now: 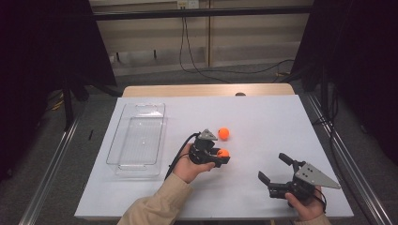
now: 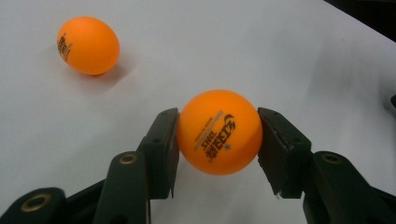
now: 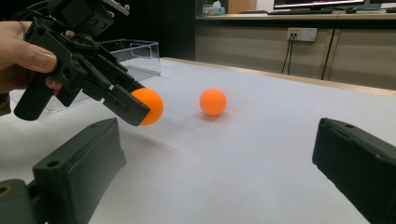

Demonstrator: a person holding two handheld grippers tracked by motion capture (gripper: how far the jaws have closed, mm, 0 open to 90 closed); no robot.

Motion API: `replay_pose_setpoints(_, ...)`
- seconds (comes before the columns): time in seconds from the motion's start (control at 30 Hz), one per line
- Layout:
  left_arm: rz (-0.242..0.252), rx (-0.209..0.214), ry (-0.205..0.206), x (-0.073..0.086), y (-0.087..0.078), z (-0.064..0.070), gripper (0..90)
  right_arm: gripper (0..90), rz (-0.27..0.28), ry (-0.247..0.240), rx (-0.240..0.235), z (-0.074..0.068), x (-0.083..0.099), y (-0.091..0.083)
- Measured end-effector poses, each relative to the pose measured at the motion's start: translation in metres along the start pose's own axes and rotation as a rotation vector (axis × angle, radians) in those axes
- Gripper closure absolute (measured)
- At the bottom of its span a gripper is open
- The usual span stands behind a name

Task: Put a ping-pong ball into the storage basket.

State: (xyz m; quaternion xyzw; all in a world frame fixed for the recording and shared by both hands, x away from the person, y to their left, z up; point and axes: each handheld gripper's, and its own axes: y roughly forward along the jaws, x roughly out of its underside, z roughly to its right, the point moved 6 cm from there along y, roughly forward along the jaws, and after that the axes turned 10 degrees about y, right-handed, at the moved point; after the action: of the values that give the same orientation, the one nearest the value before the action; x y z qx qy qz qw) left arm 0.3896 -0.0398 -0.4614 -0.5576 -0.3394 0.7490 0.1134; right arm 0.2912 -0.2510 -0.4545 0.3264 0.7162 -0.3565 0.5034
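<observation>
Orange ball (image 2: pixel 219 132) sits clamped between the left tool's (image 1: pixel 221 155) jaws; right tool (image 1: pixel 274 168) gapes, well apart.

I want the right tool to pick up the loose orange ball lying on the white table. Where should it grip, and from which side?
Grip the loose ball across its widest middle, coming down from above. It is round and lies free on the white table, so lower pads could roll it off. The right tool is open; the left tool holds the other ball.
</observation>
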Motion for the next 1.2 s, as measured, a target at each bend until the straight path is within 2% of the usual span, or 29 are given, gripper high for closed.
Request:
replay_pose_setpoints(0.5,-0.001,-0.002,-0.023,0.0,-0.011,-0.008,50.9,1.0,-0.001,0.001,0.0,0.0,0.0,0.0)
replay_pose_setpoints(1.2,0.023,-0.024,-0.051,-0.004,-0.026,-0.017,50.9,1.0,0.002,0.003,0.0,0.0,0.0,0.0)
